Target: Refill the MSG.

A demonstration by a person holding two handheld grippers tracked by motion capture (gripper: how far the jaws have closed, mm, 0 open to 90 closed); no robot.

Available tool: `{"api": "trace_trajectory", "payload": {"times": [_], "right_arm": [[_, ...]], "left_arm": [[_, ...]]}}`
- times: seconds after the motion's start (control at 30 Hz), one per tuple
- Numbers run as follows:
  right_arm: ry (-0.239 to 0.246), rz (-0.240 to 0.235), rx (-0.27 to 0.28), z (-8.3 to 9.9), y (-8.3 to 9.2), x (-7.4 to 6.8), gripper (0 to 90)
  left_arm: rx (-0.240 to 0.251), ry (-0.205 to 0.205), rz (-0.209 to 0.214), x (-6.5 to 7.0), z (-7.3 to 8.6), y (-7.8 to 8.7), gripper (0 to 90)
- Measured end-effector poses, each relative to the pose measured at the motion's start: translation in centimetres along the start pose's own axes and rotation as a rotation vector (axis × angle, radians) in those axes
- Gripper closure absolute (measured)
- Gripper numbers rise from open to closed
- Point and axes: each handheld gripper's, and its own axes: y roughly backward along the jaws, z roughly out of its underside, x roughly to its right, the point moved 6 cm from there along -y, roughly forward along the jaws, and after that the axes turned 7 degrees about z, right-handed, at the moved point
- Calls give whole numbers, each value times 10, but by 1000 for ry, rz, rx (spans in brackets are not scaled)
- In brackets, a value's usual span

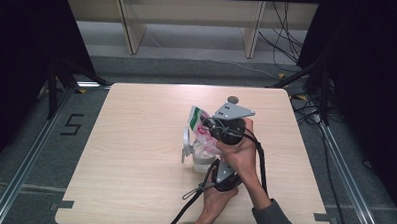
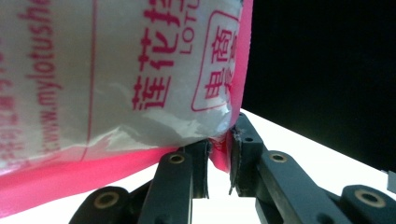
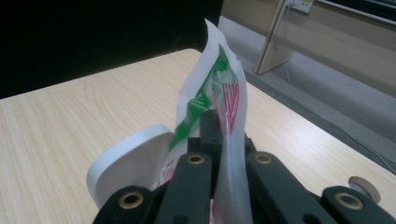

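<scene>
Room: dark curtains hang on both sides, pale wooden shelving point(image 1: 189, 26) stands at the back, and cables trail over the grey floor on the right.
Surface: a light wooden table point(image 1: 133, 190) sits in the middle, mostly bare, with the action packed just right of centre.
Thing in hand: a plastic bag point(image 1: 198, 123) with pink edges, red lettering and a green patch is lifted above the table, stretched between the two tools.
Left gripper: the left gripper point(image 2: 219, 161) comes up from the near side, its jaws nearly together and pinching the bag's pink lower corner, which reads as an anchor that keeps the bottom from swinging.
Right gripper: the right gripper point(image 3: 219, 135) sits higher, under its grey three-cornered plate point(image 1: 233, 111), jaws clamped tight on the thin film at the bag's top edge, so the mouth end is pulled upward.
Why two grips: one low and one high keep the bag taut and upright; my guess is the person is working its mouth, either opening it or tipping the contents out.
Below the bag: a white container point(image 1: 203, 159) stands on the table right under it, and its round white lid point(image 3: 133, 163) stands up on edge, well placed to catch whatever comes out.
Small extra: a grey disc point(image 1: 232, 99) lies on the table beyond the hands, apart from the work.
Hands: both hands are close together, the right hand point(image 1: 237, 148) above the left hand point(image 1: 218, 193).
</scene>
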Motion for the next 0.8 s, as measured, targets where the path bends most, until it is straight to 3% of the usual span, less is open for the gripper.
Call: {"api": "trace_trajectory", "payload": {"times": [0.2, 0.27, 0.57, 0.67, 0.77, 0.8], "right_arm": [[-18, -3, 4, 0, 0, -1, 900], [-47, -3, -9, 1, 0, -2, 900], [-48, -9, -9, 1, -1, -1, 900], [-73, -6, -2, 1, -2, -1, 900], [-73, -7, -5, 1, -2, -1, 900], [-39, -3, 10, 0, -3, 1, 900]], "left_arm": [[6, 6, 0, 0, 0, 0, 790], [3, 5, 2, 0, 0, 0, 791], [8, 7, -1, 0, 0, 0, 792], [4, 9, -2, 0, 0, 0, 792], [6, 6, -1, 0, 0, 0, 792], [4, 5, -1, 0, 0, 0, 792]]}}
